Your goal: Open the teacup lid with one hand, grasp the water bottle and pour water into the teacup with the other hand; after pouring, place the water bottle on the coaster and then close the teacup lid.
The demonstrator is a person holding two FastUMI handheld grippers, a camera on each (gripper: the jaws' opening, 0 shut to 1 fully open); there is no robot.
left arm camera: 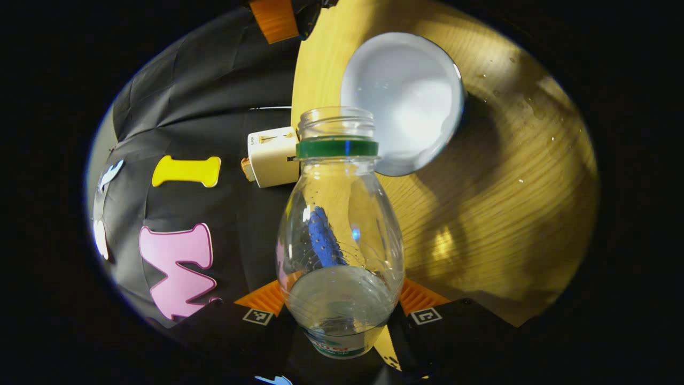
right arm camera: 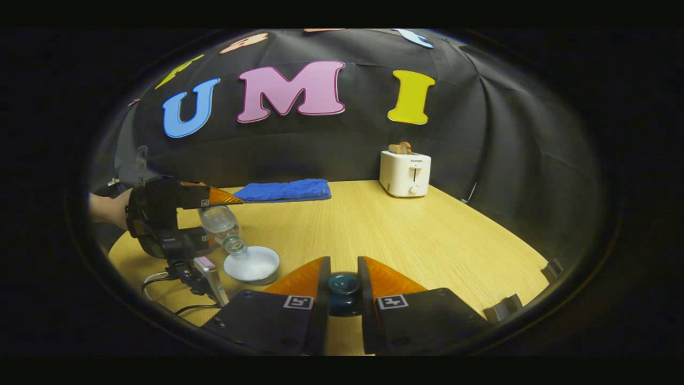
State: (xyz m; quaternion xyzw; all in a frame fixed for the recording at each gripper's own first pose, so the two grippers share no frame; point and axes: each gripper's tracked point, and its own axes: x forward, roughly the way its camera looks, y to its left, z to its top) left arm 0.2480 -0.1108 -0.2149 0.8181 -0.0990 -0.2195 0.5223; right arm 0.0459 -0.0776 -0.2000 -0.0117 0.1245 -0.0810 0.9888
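Mid-pour. Left hand-held gripper pinched on the water bottle, both fingers pressed against its lower body, bottle tipped with its uncapped mouth toward the open teacup at 1 o'clock in the left gripper view. Some water left in the bottle's lower part; no visible stream at the mouth, so whether flow was active could not be told. Teacup interior looked pale and glossy, fill level unclear. Scattered droplets on the tabletop around 2 o'clock from the cup. In the right gripper view, right hand-held gripper closed on the dark round teacup lid by its knob, held off the cup, well apart from it. Left hand-held gripper with bottle seen at 9 o'clock, bottle mouth just above the cup rim. Toaster at 1 o'clock near the wall, blue towel at 11 o'clock, both well apart from the cup. Coaster not identified. Done, judged: lid off, bottle grasped, tilted over cup. Left: finish pour, set bottle on coaster, put lid back.
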